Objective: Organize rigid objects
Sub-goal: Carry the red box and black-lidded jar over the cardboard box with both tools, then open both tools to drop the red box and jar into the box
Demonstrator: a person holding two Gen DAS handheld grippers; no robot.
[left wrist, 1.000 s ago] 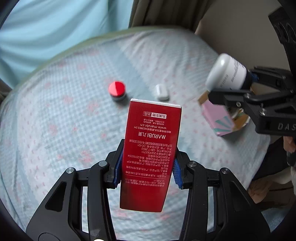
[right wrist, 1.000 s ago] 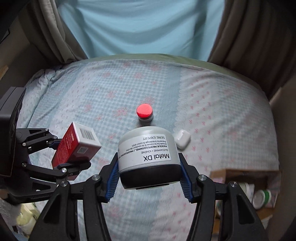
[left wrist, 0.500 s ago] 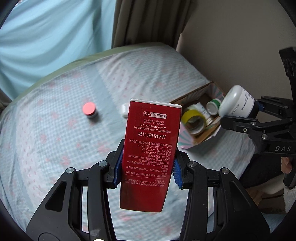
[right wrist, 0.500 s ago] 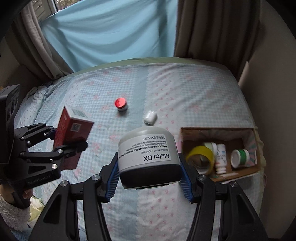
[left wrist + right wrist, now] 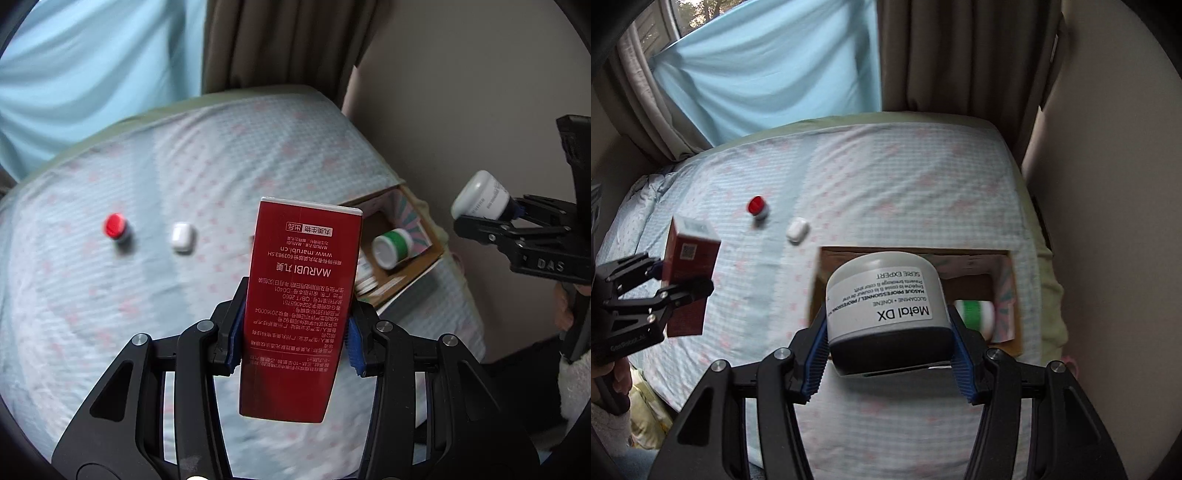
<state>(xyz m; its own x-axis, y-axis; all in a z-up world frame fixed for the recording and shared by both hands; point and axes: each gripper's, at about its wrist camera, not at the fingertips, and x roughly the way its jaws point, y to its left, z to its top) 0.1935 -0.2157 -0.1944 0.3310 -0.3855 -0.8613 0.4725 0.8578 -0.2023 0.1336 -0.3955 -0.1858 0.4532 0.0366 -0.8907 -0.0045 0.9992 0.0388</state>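
My left gripper [image 5: 293, 332] is shut on a tall red carton [image 5: 301, 295] and holds it above the bed; it also shows in the right wrist view [image 5: 689, 266]. My right gripper [image 5: 888, 354] is shut on a white jar with a dark base [image 5: 886, 295], held over the open cardboard box [image 5: 1012, 280]. In the left wrist view the jar [image 5: 480, 197] is to the right of the box [image 5: 413, 273]. A green-and-white jar [image 5: 391, 245] lies inside the box. A red-capped jar [image 5: 116, 229] and a small white case [image 5: 183, 237] rest on the bed.
The bed has a pale blue checked sheet [image 5: 886, 177]. Curtains [image 5: 960, 55] and a blue cloth [image 5: 768, 66] hang at the far side. A wall [image 5: 461, 92] runs along the right, close to the box.
Both grippers swung right toward the box with their loads. The box has come under the white jar in the right wrist view. The grips have not changed.
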